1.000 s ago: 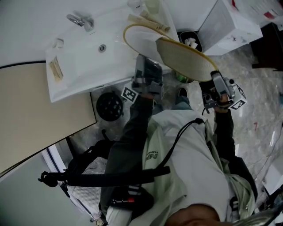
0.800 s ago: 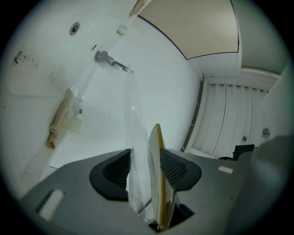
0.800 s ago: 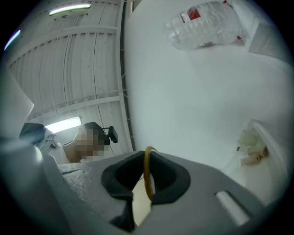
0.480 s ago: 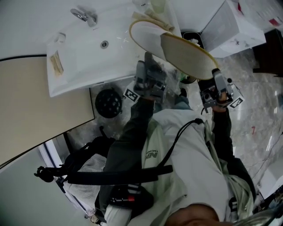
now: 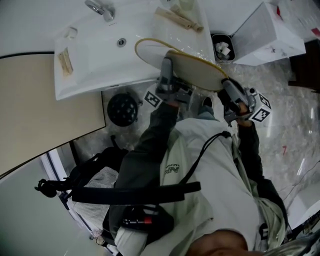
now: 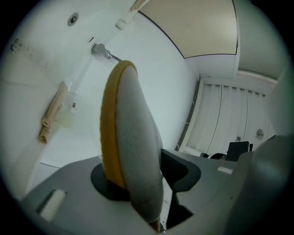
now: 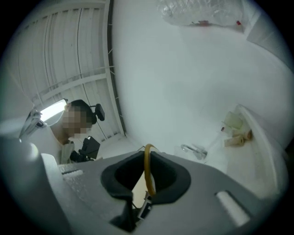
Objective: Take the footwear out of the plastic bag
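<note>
Now slippers (image 5: 196,71) lower over sink (image 5: 95,62), left claw (image 5: 166,70) just closing, gripping one, right claw (image 5: 227,89) pinching rim (image 7: 148,170).

1. A white washbasin (image 5: 100,65) fills the upper part of the head view. Its chrome faucet (image 5: 102,9) is at the top edge and its drain (image 5: 121,42) is in the bowl.
2. A beige panel (image 5: 45,120) with a dark upper border adjoins the basin on the left.
3. The floor (image 5: 295,115) is grey stone with a marble pattern.
4. A small bin (image 5: 222,47) stands just beside a white box-shaped unit (image 5: 270,30).
5. A round black fitting (image 5: 122,109) sits below the basin.
6. In the right gripper view, white slatted panels (image 7: 69,59) line the wall. A lit strip lamp (image 7: 53,109) glows near them.
</note>
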`<move>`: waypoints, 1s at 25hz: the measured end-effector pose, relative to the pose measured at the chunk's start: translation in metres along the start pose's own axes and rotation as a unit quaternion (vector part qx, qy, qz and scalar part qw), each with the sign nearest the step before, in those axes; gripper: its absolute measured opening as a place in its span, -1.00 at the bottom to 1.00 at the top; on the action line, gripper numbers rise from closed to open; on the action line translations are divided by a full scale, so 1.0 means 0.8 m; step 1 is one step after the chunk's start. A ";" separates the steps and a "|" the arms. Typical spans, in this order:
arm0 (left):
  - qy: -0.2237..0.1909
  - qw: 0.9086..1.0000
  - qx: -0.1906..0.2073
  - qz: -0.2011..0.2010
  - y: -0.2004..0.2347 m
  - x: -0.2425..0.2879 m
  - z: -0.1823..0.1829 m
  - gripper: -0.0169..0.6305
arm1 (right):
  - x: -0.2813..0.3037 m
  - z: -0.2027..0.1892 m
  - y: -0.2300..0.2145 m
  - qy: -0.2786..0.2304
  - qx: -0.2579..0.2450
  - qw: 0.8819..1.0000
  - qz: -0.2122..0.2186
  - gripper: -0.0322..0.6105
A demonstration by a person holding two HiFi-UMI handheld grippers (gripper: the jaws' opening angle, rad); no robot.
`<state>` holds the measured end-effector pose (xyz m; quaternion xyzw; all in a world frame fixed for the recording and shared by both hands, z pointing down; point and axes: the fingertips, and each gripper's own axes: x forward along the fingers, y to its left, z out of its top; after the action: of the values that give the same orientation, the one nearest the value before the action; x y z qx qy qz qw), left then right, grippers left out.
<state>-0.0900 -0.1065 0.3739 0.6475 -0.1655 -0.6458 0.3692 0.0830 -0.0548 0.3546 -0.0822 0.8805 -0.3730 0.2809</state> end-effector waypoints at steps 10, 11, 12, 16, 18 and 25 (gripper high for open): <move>-0.090 0.996 0.023 0.018 0.006 -0.022 0.063 -0.59 | -0.046 0.048 -0.034 -0.030 -0.056 0.995 -0.083 -0.77; -0.086 0.995 0.032 0.022 0.005 -0.025 0.068 -0.59 | -0.052 0.054 -0.037 -0.033 -0.060 0.993 -0.092 -0.77; -0.082 0.995 0.042 0.027 0.004 -0.027 0.071 -0.59 | -0.056 0.056 -0.040 -0.029 -0.069 0.992 -0.102 -0.77; -0.077 0.993 0.070 0.049 0.008 -0.038 0.073 -0.59 | -0.046 0.044 -0.049 0.018 -0.105 0.986 -0.128 -0.77; -0.084 0.992 0.077 0.059 0.012 -0.045 0.070 -0.59 | -0.034 0.034 -0.052 0.044 -0.110 0.985 -0.122 -0.77; -0.061 0.988 0.117 0.082 0.022 -0.053 0.037 -0.59 | -0.012 0.019 -0.065 0.088 -0.121 0.981 -0.123 -0.77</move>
<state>-0.1182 -0.0968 0.4190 0.6299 -0.3147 -0.6279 0.3314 0.0963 -0.0974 0.3863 -0.1898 0.9237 -0.3011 0.1419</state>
